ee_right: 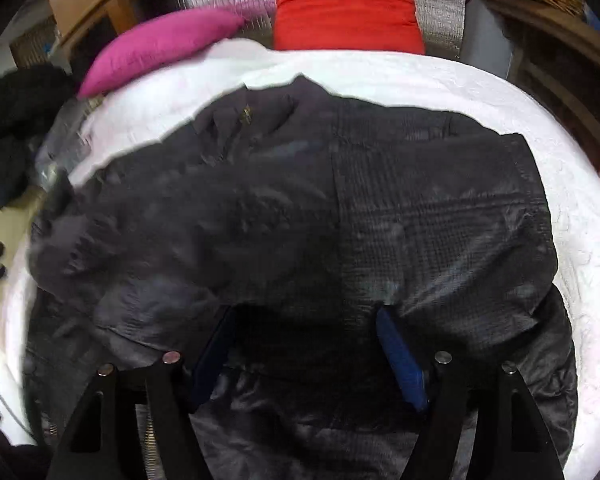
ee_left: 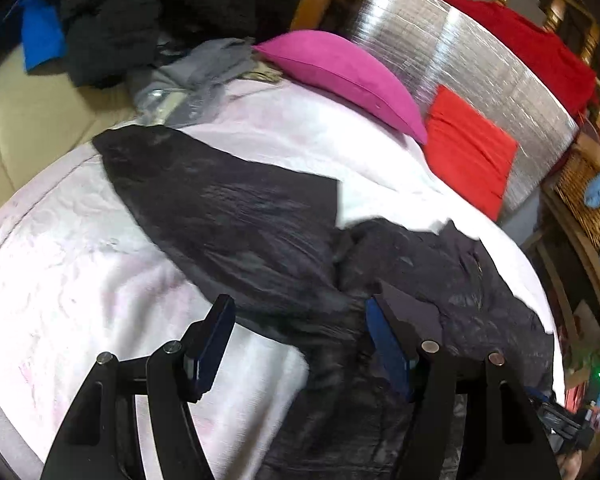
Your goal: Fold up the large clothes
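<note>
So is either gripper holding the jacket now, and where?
Neither. Left gripper and right gripper are both open above the dark jacket.

A bed [ee_left: 80, 248] under a pale pink-white cover carries a dark jacket [ee_right: 380, 208] spread flat, one sleeve stretched out; a magenta cushion [ee_left: 340, 76] lies at its far edge. A red cushion [ee_left: 468, 148] stands just beside it; grey cloth [ee_left: 204, 76] lies crumpled nearby.

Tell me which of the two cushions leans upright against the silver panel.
The red cushion; it leans upright on the silver panel, while the pink cushion lies flat beside it.
</note>
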A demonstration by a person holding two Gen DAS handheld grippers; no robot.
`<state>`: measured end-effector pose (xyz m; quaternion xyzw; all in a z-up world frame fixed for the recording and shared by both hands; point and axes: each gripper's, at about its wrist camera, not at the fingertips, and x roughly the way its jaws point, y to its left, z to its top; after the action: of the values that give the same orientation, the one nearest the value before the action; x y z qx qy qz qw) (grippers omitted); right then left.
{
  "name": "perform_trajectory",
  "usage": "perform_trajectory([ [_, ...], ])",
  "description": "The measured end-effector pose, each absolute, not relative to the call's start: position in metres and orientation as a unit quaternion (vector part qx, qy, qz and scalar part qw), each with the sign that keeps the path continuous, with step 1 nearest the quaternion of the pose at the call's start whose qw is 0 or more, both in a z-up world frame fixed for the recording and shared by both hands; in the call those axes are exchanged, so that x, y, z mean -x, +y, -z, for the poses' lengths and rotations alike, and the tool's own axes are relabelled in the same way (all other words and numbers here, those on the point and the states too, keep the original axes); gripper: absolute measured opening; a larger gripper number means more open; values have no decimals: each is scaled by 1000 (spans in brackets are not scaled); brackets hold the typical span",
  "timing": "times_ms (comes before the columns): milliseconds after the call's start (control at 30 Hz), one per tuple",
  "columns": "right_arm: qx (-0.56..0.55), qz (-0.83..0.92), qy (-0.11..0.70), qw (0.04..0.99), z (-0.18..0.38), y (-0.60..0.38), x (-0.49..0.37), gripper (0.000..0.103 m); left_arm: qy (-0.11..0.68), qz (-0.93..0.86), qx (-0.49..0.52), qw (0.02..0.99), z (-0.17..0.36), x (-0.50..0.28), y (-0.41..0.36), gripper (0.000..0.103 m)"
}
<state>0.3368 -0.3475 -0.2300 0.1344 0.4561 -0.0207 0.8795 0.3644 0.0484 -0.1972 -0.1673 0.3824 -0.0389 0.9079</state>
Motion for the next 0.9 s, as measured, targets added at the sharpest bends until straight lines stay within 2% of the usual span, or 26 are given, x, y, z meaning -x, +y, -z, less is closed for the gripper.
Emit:
perform_trajectory([
  [33,-148,15,448,882,226,-351,-335,75,380,31,174,908,196,-365,58,73],
  [100,-167,15,427,889,217,-360,-329,75,369,5,194,909,194,-368,82,85],
  [133,-170,20,418,892,214,-365,-327,75,365,-8,206,908,193,-370,93,86],
  [367,-171,29,413,894,216,-372,-332,75,394,-51,344,851,233,-414,175,86],
  [567,-158,25,411,897,214,-367,-336,75,415,-46,410,811,272,-450,197,84],
  [633,-159,26,412,897,215,-369,-337,75,413,-43,423,806,279,-460,197,71],
  [700,-163,29,413,895,217,-371,-339,75,418,-37,422,804,284,-468,194,49],
  [800,-167,32,415,894,218,-373,-341,75,424,-43,389,817,284,-479,186,32],
  [833,-167,33,414,894,218,-374,-341,75,424,-43,380,821,283,-483,184,19],
  [867,-168,34,414,894,218,-375,-341,75,420,-44,368,828,280,-485,179,11],
  [900,-169,35,413,894,217,-376,-341,75,417,-47,359,834,276,-485,177,9],
])
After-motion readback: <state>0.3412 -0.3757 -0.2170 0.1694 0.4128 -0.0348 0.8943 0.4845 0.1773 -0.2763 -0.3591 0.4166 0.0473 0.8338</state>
